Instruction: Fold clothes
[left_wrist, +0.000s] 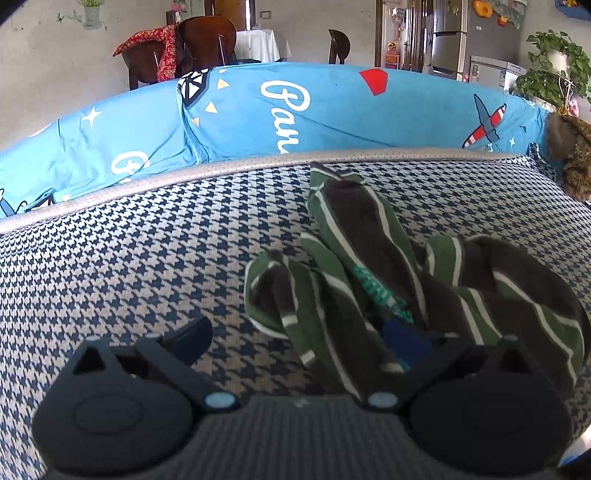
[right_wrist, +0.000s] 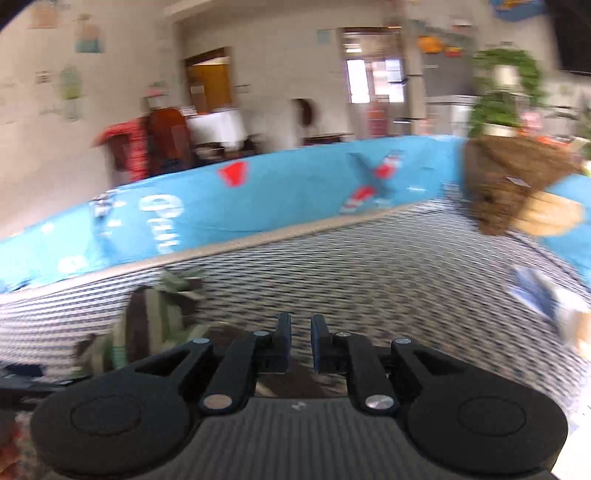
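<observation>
We see our left gripper (left_wrist: 314, 343) with jaws spread wide over a crumpled green striped garment (left_wrist: 388, 280) lying on the houndstooth sofa cushion (left_wrist: 129, 266), blue printed sheet (left_wrist: 258, 107) behind.

Green-white-brown striped garment (left_wrist: 388, 273), seemingly navy houndstooth cushion (left_wrist: 129, 266)

Both wrist views look low across the houndstooth cushion (left_wrist: 129, 258) toward the blue backrest (right_wrist: 277, 192).

— What's behind you?
— A blue printed cover (left_wrist: 332, 110) drapes the sofa back; past it you have dark wooden chairs (left_wrist: 207, 40), a steel fridge (left_wrist: 448, 40) and a leafy potted plant (left_wrist: 557, 66) against pale walls.
</observation>
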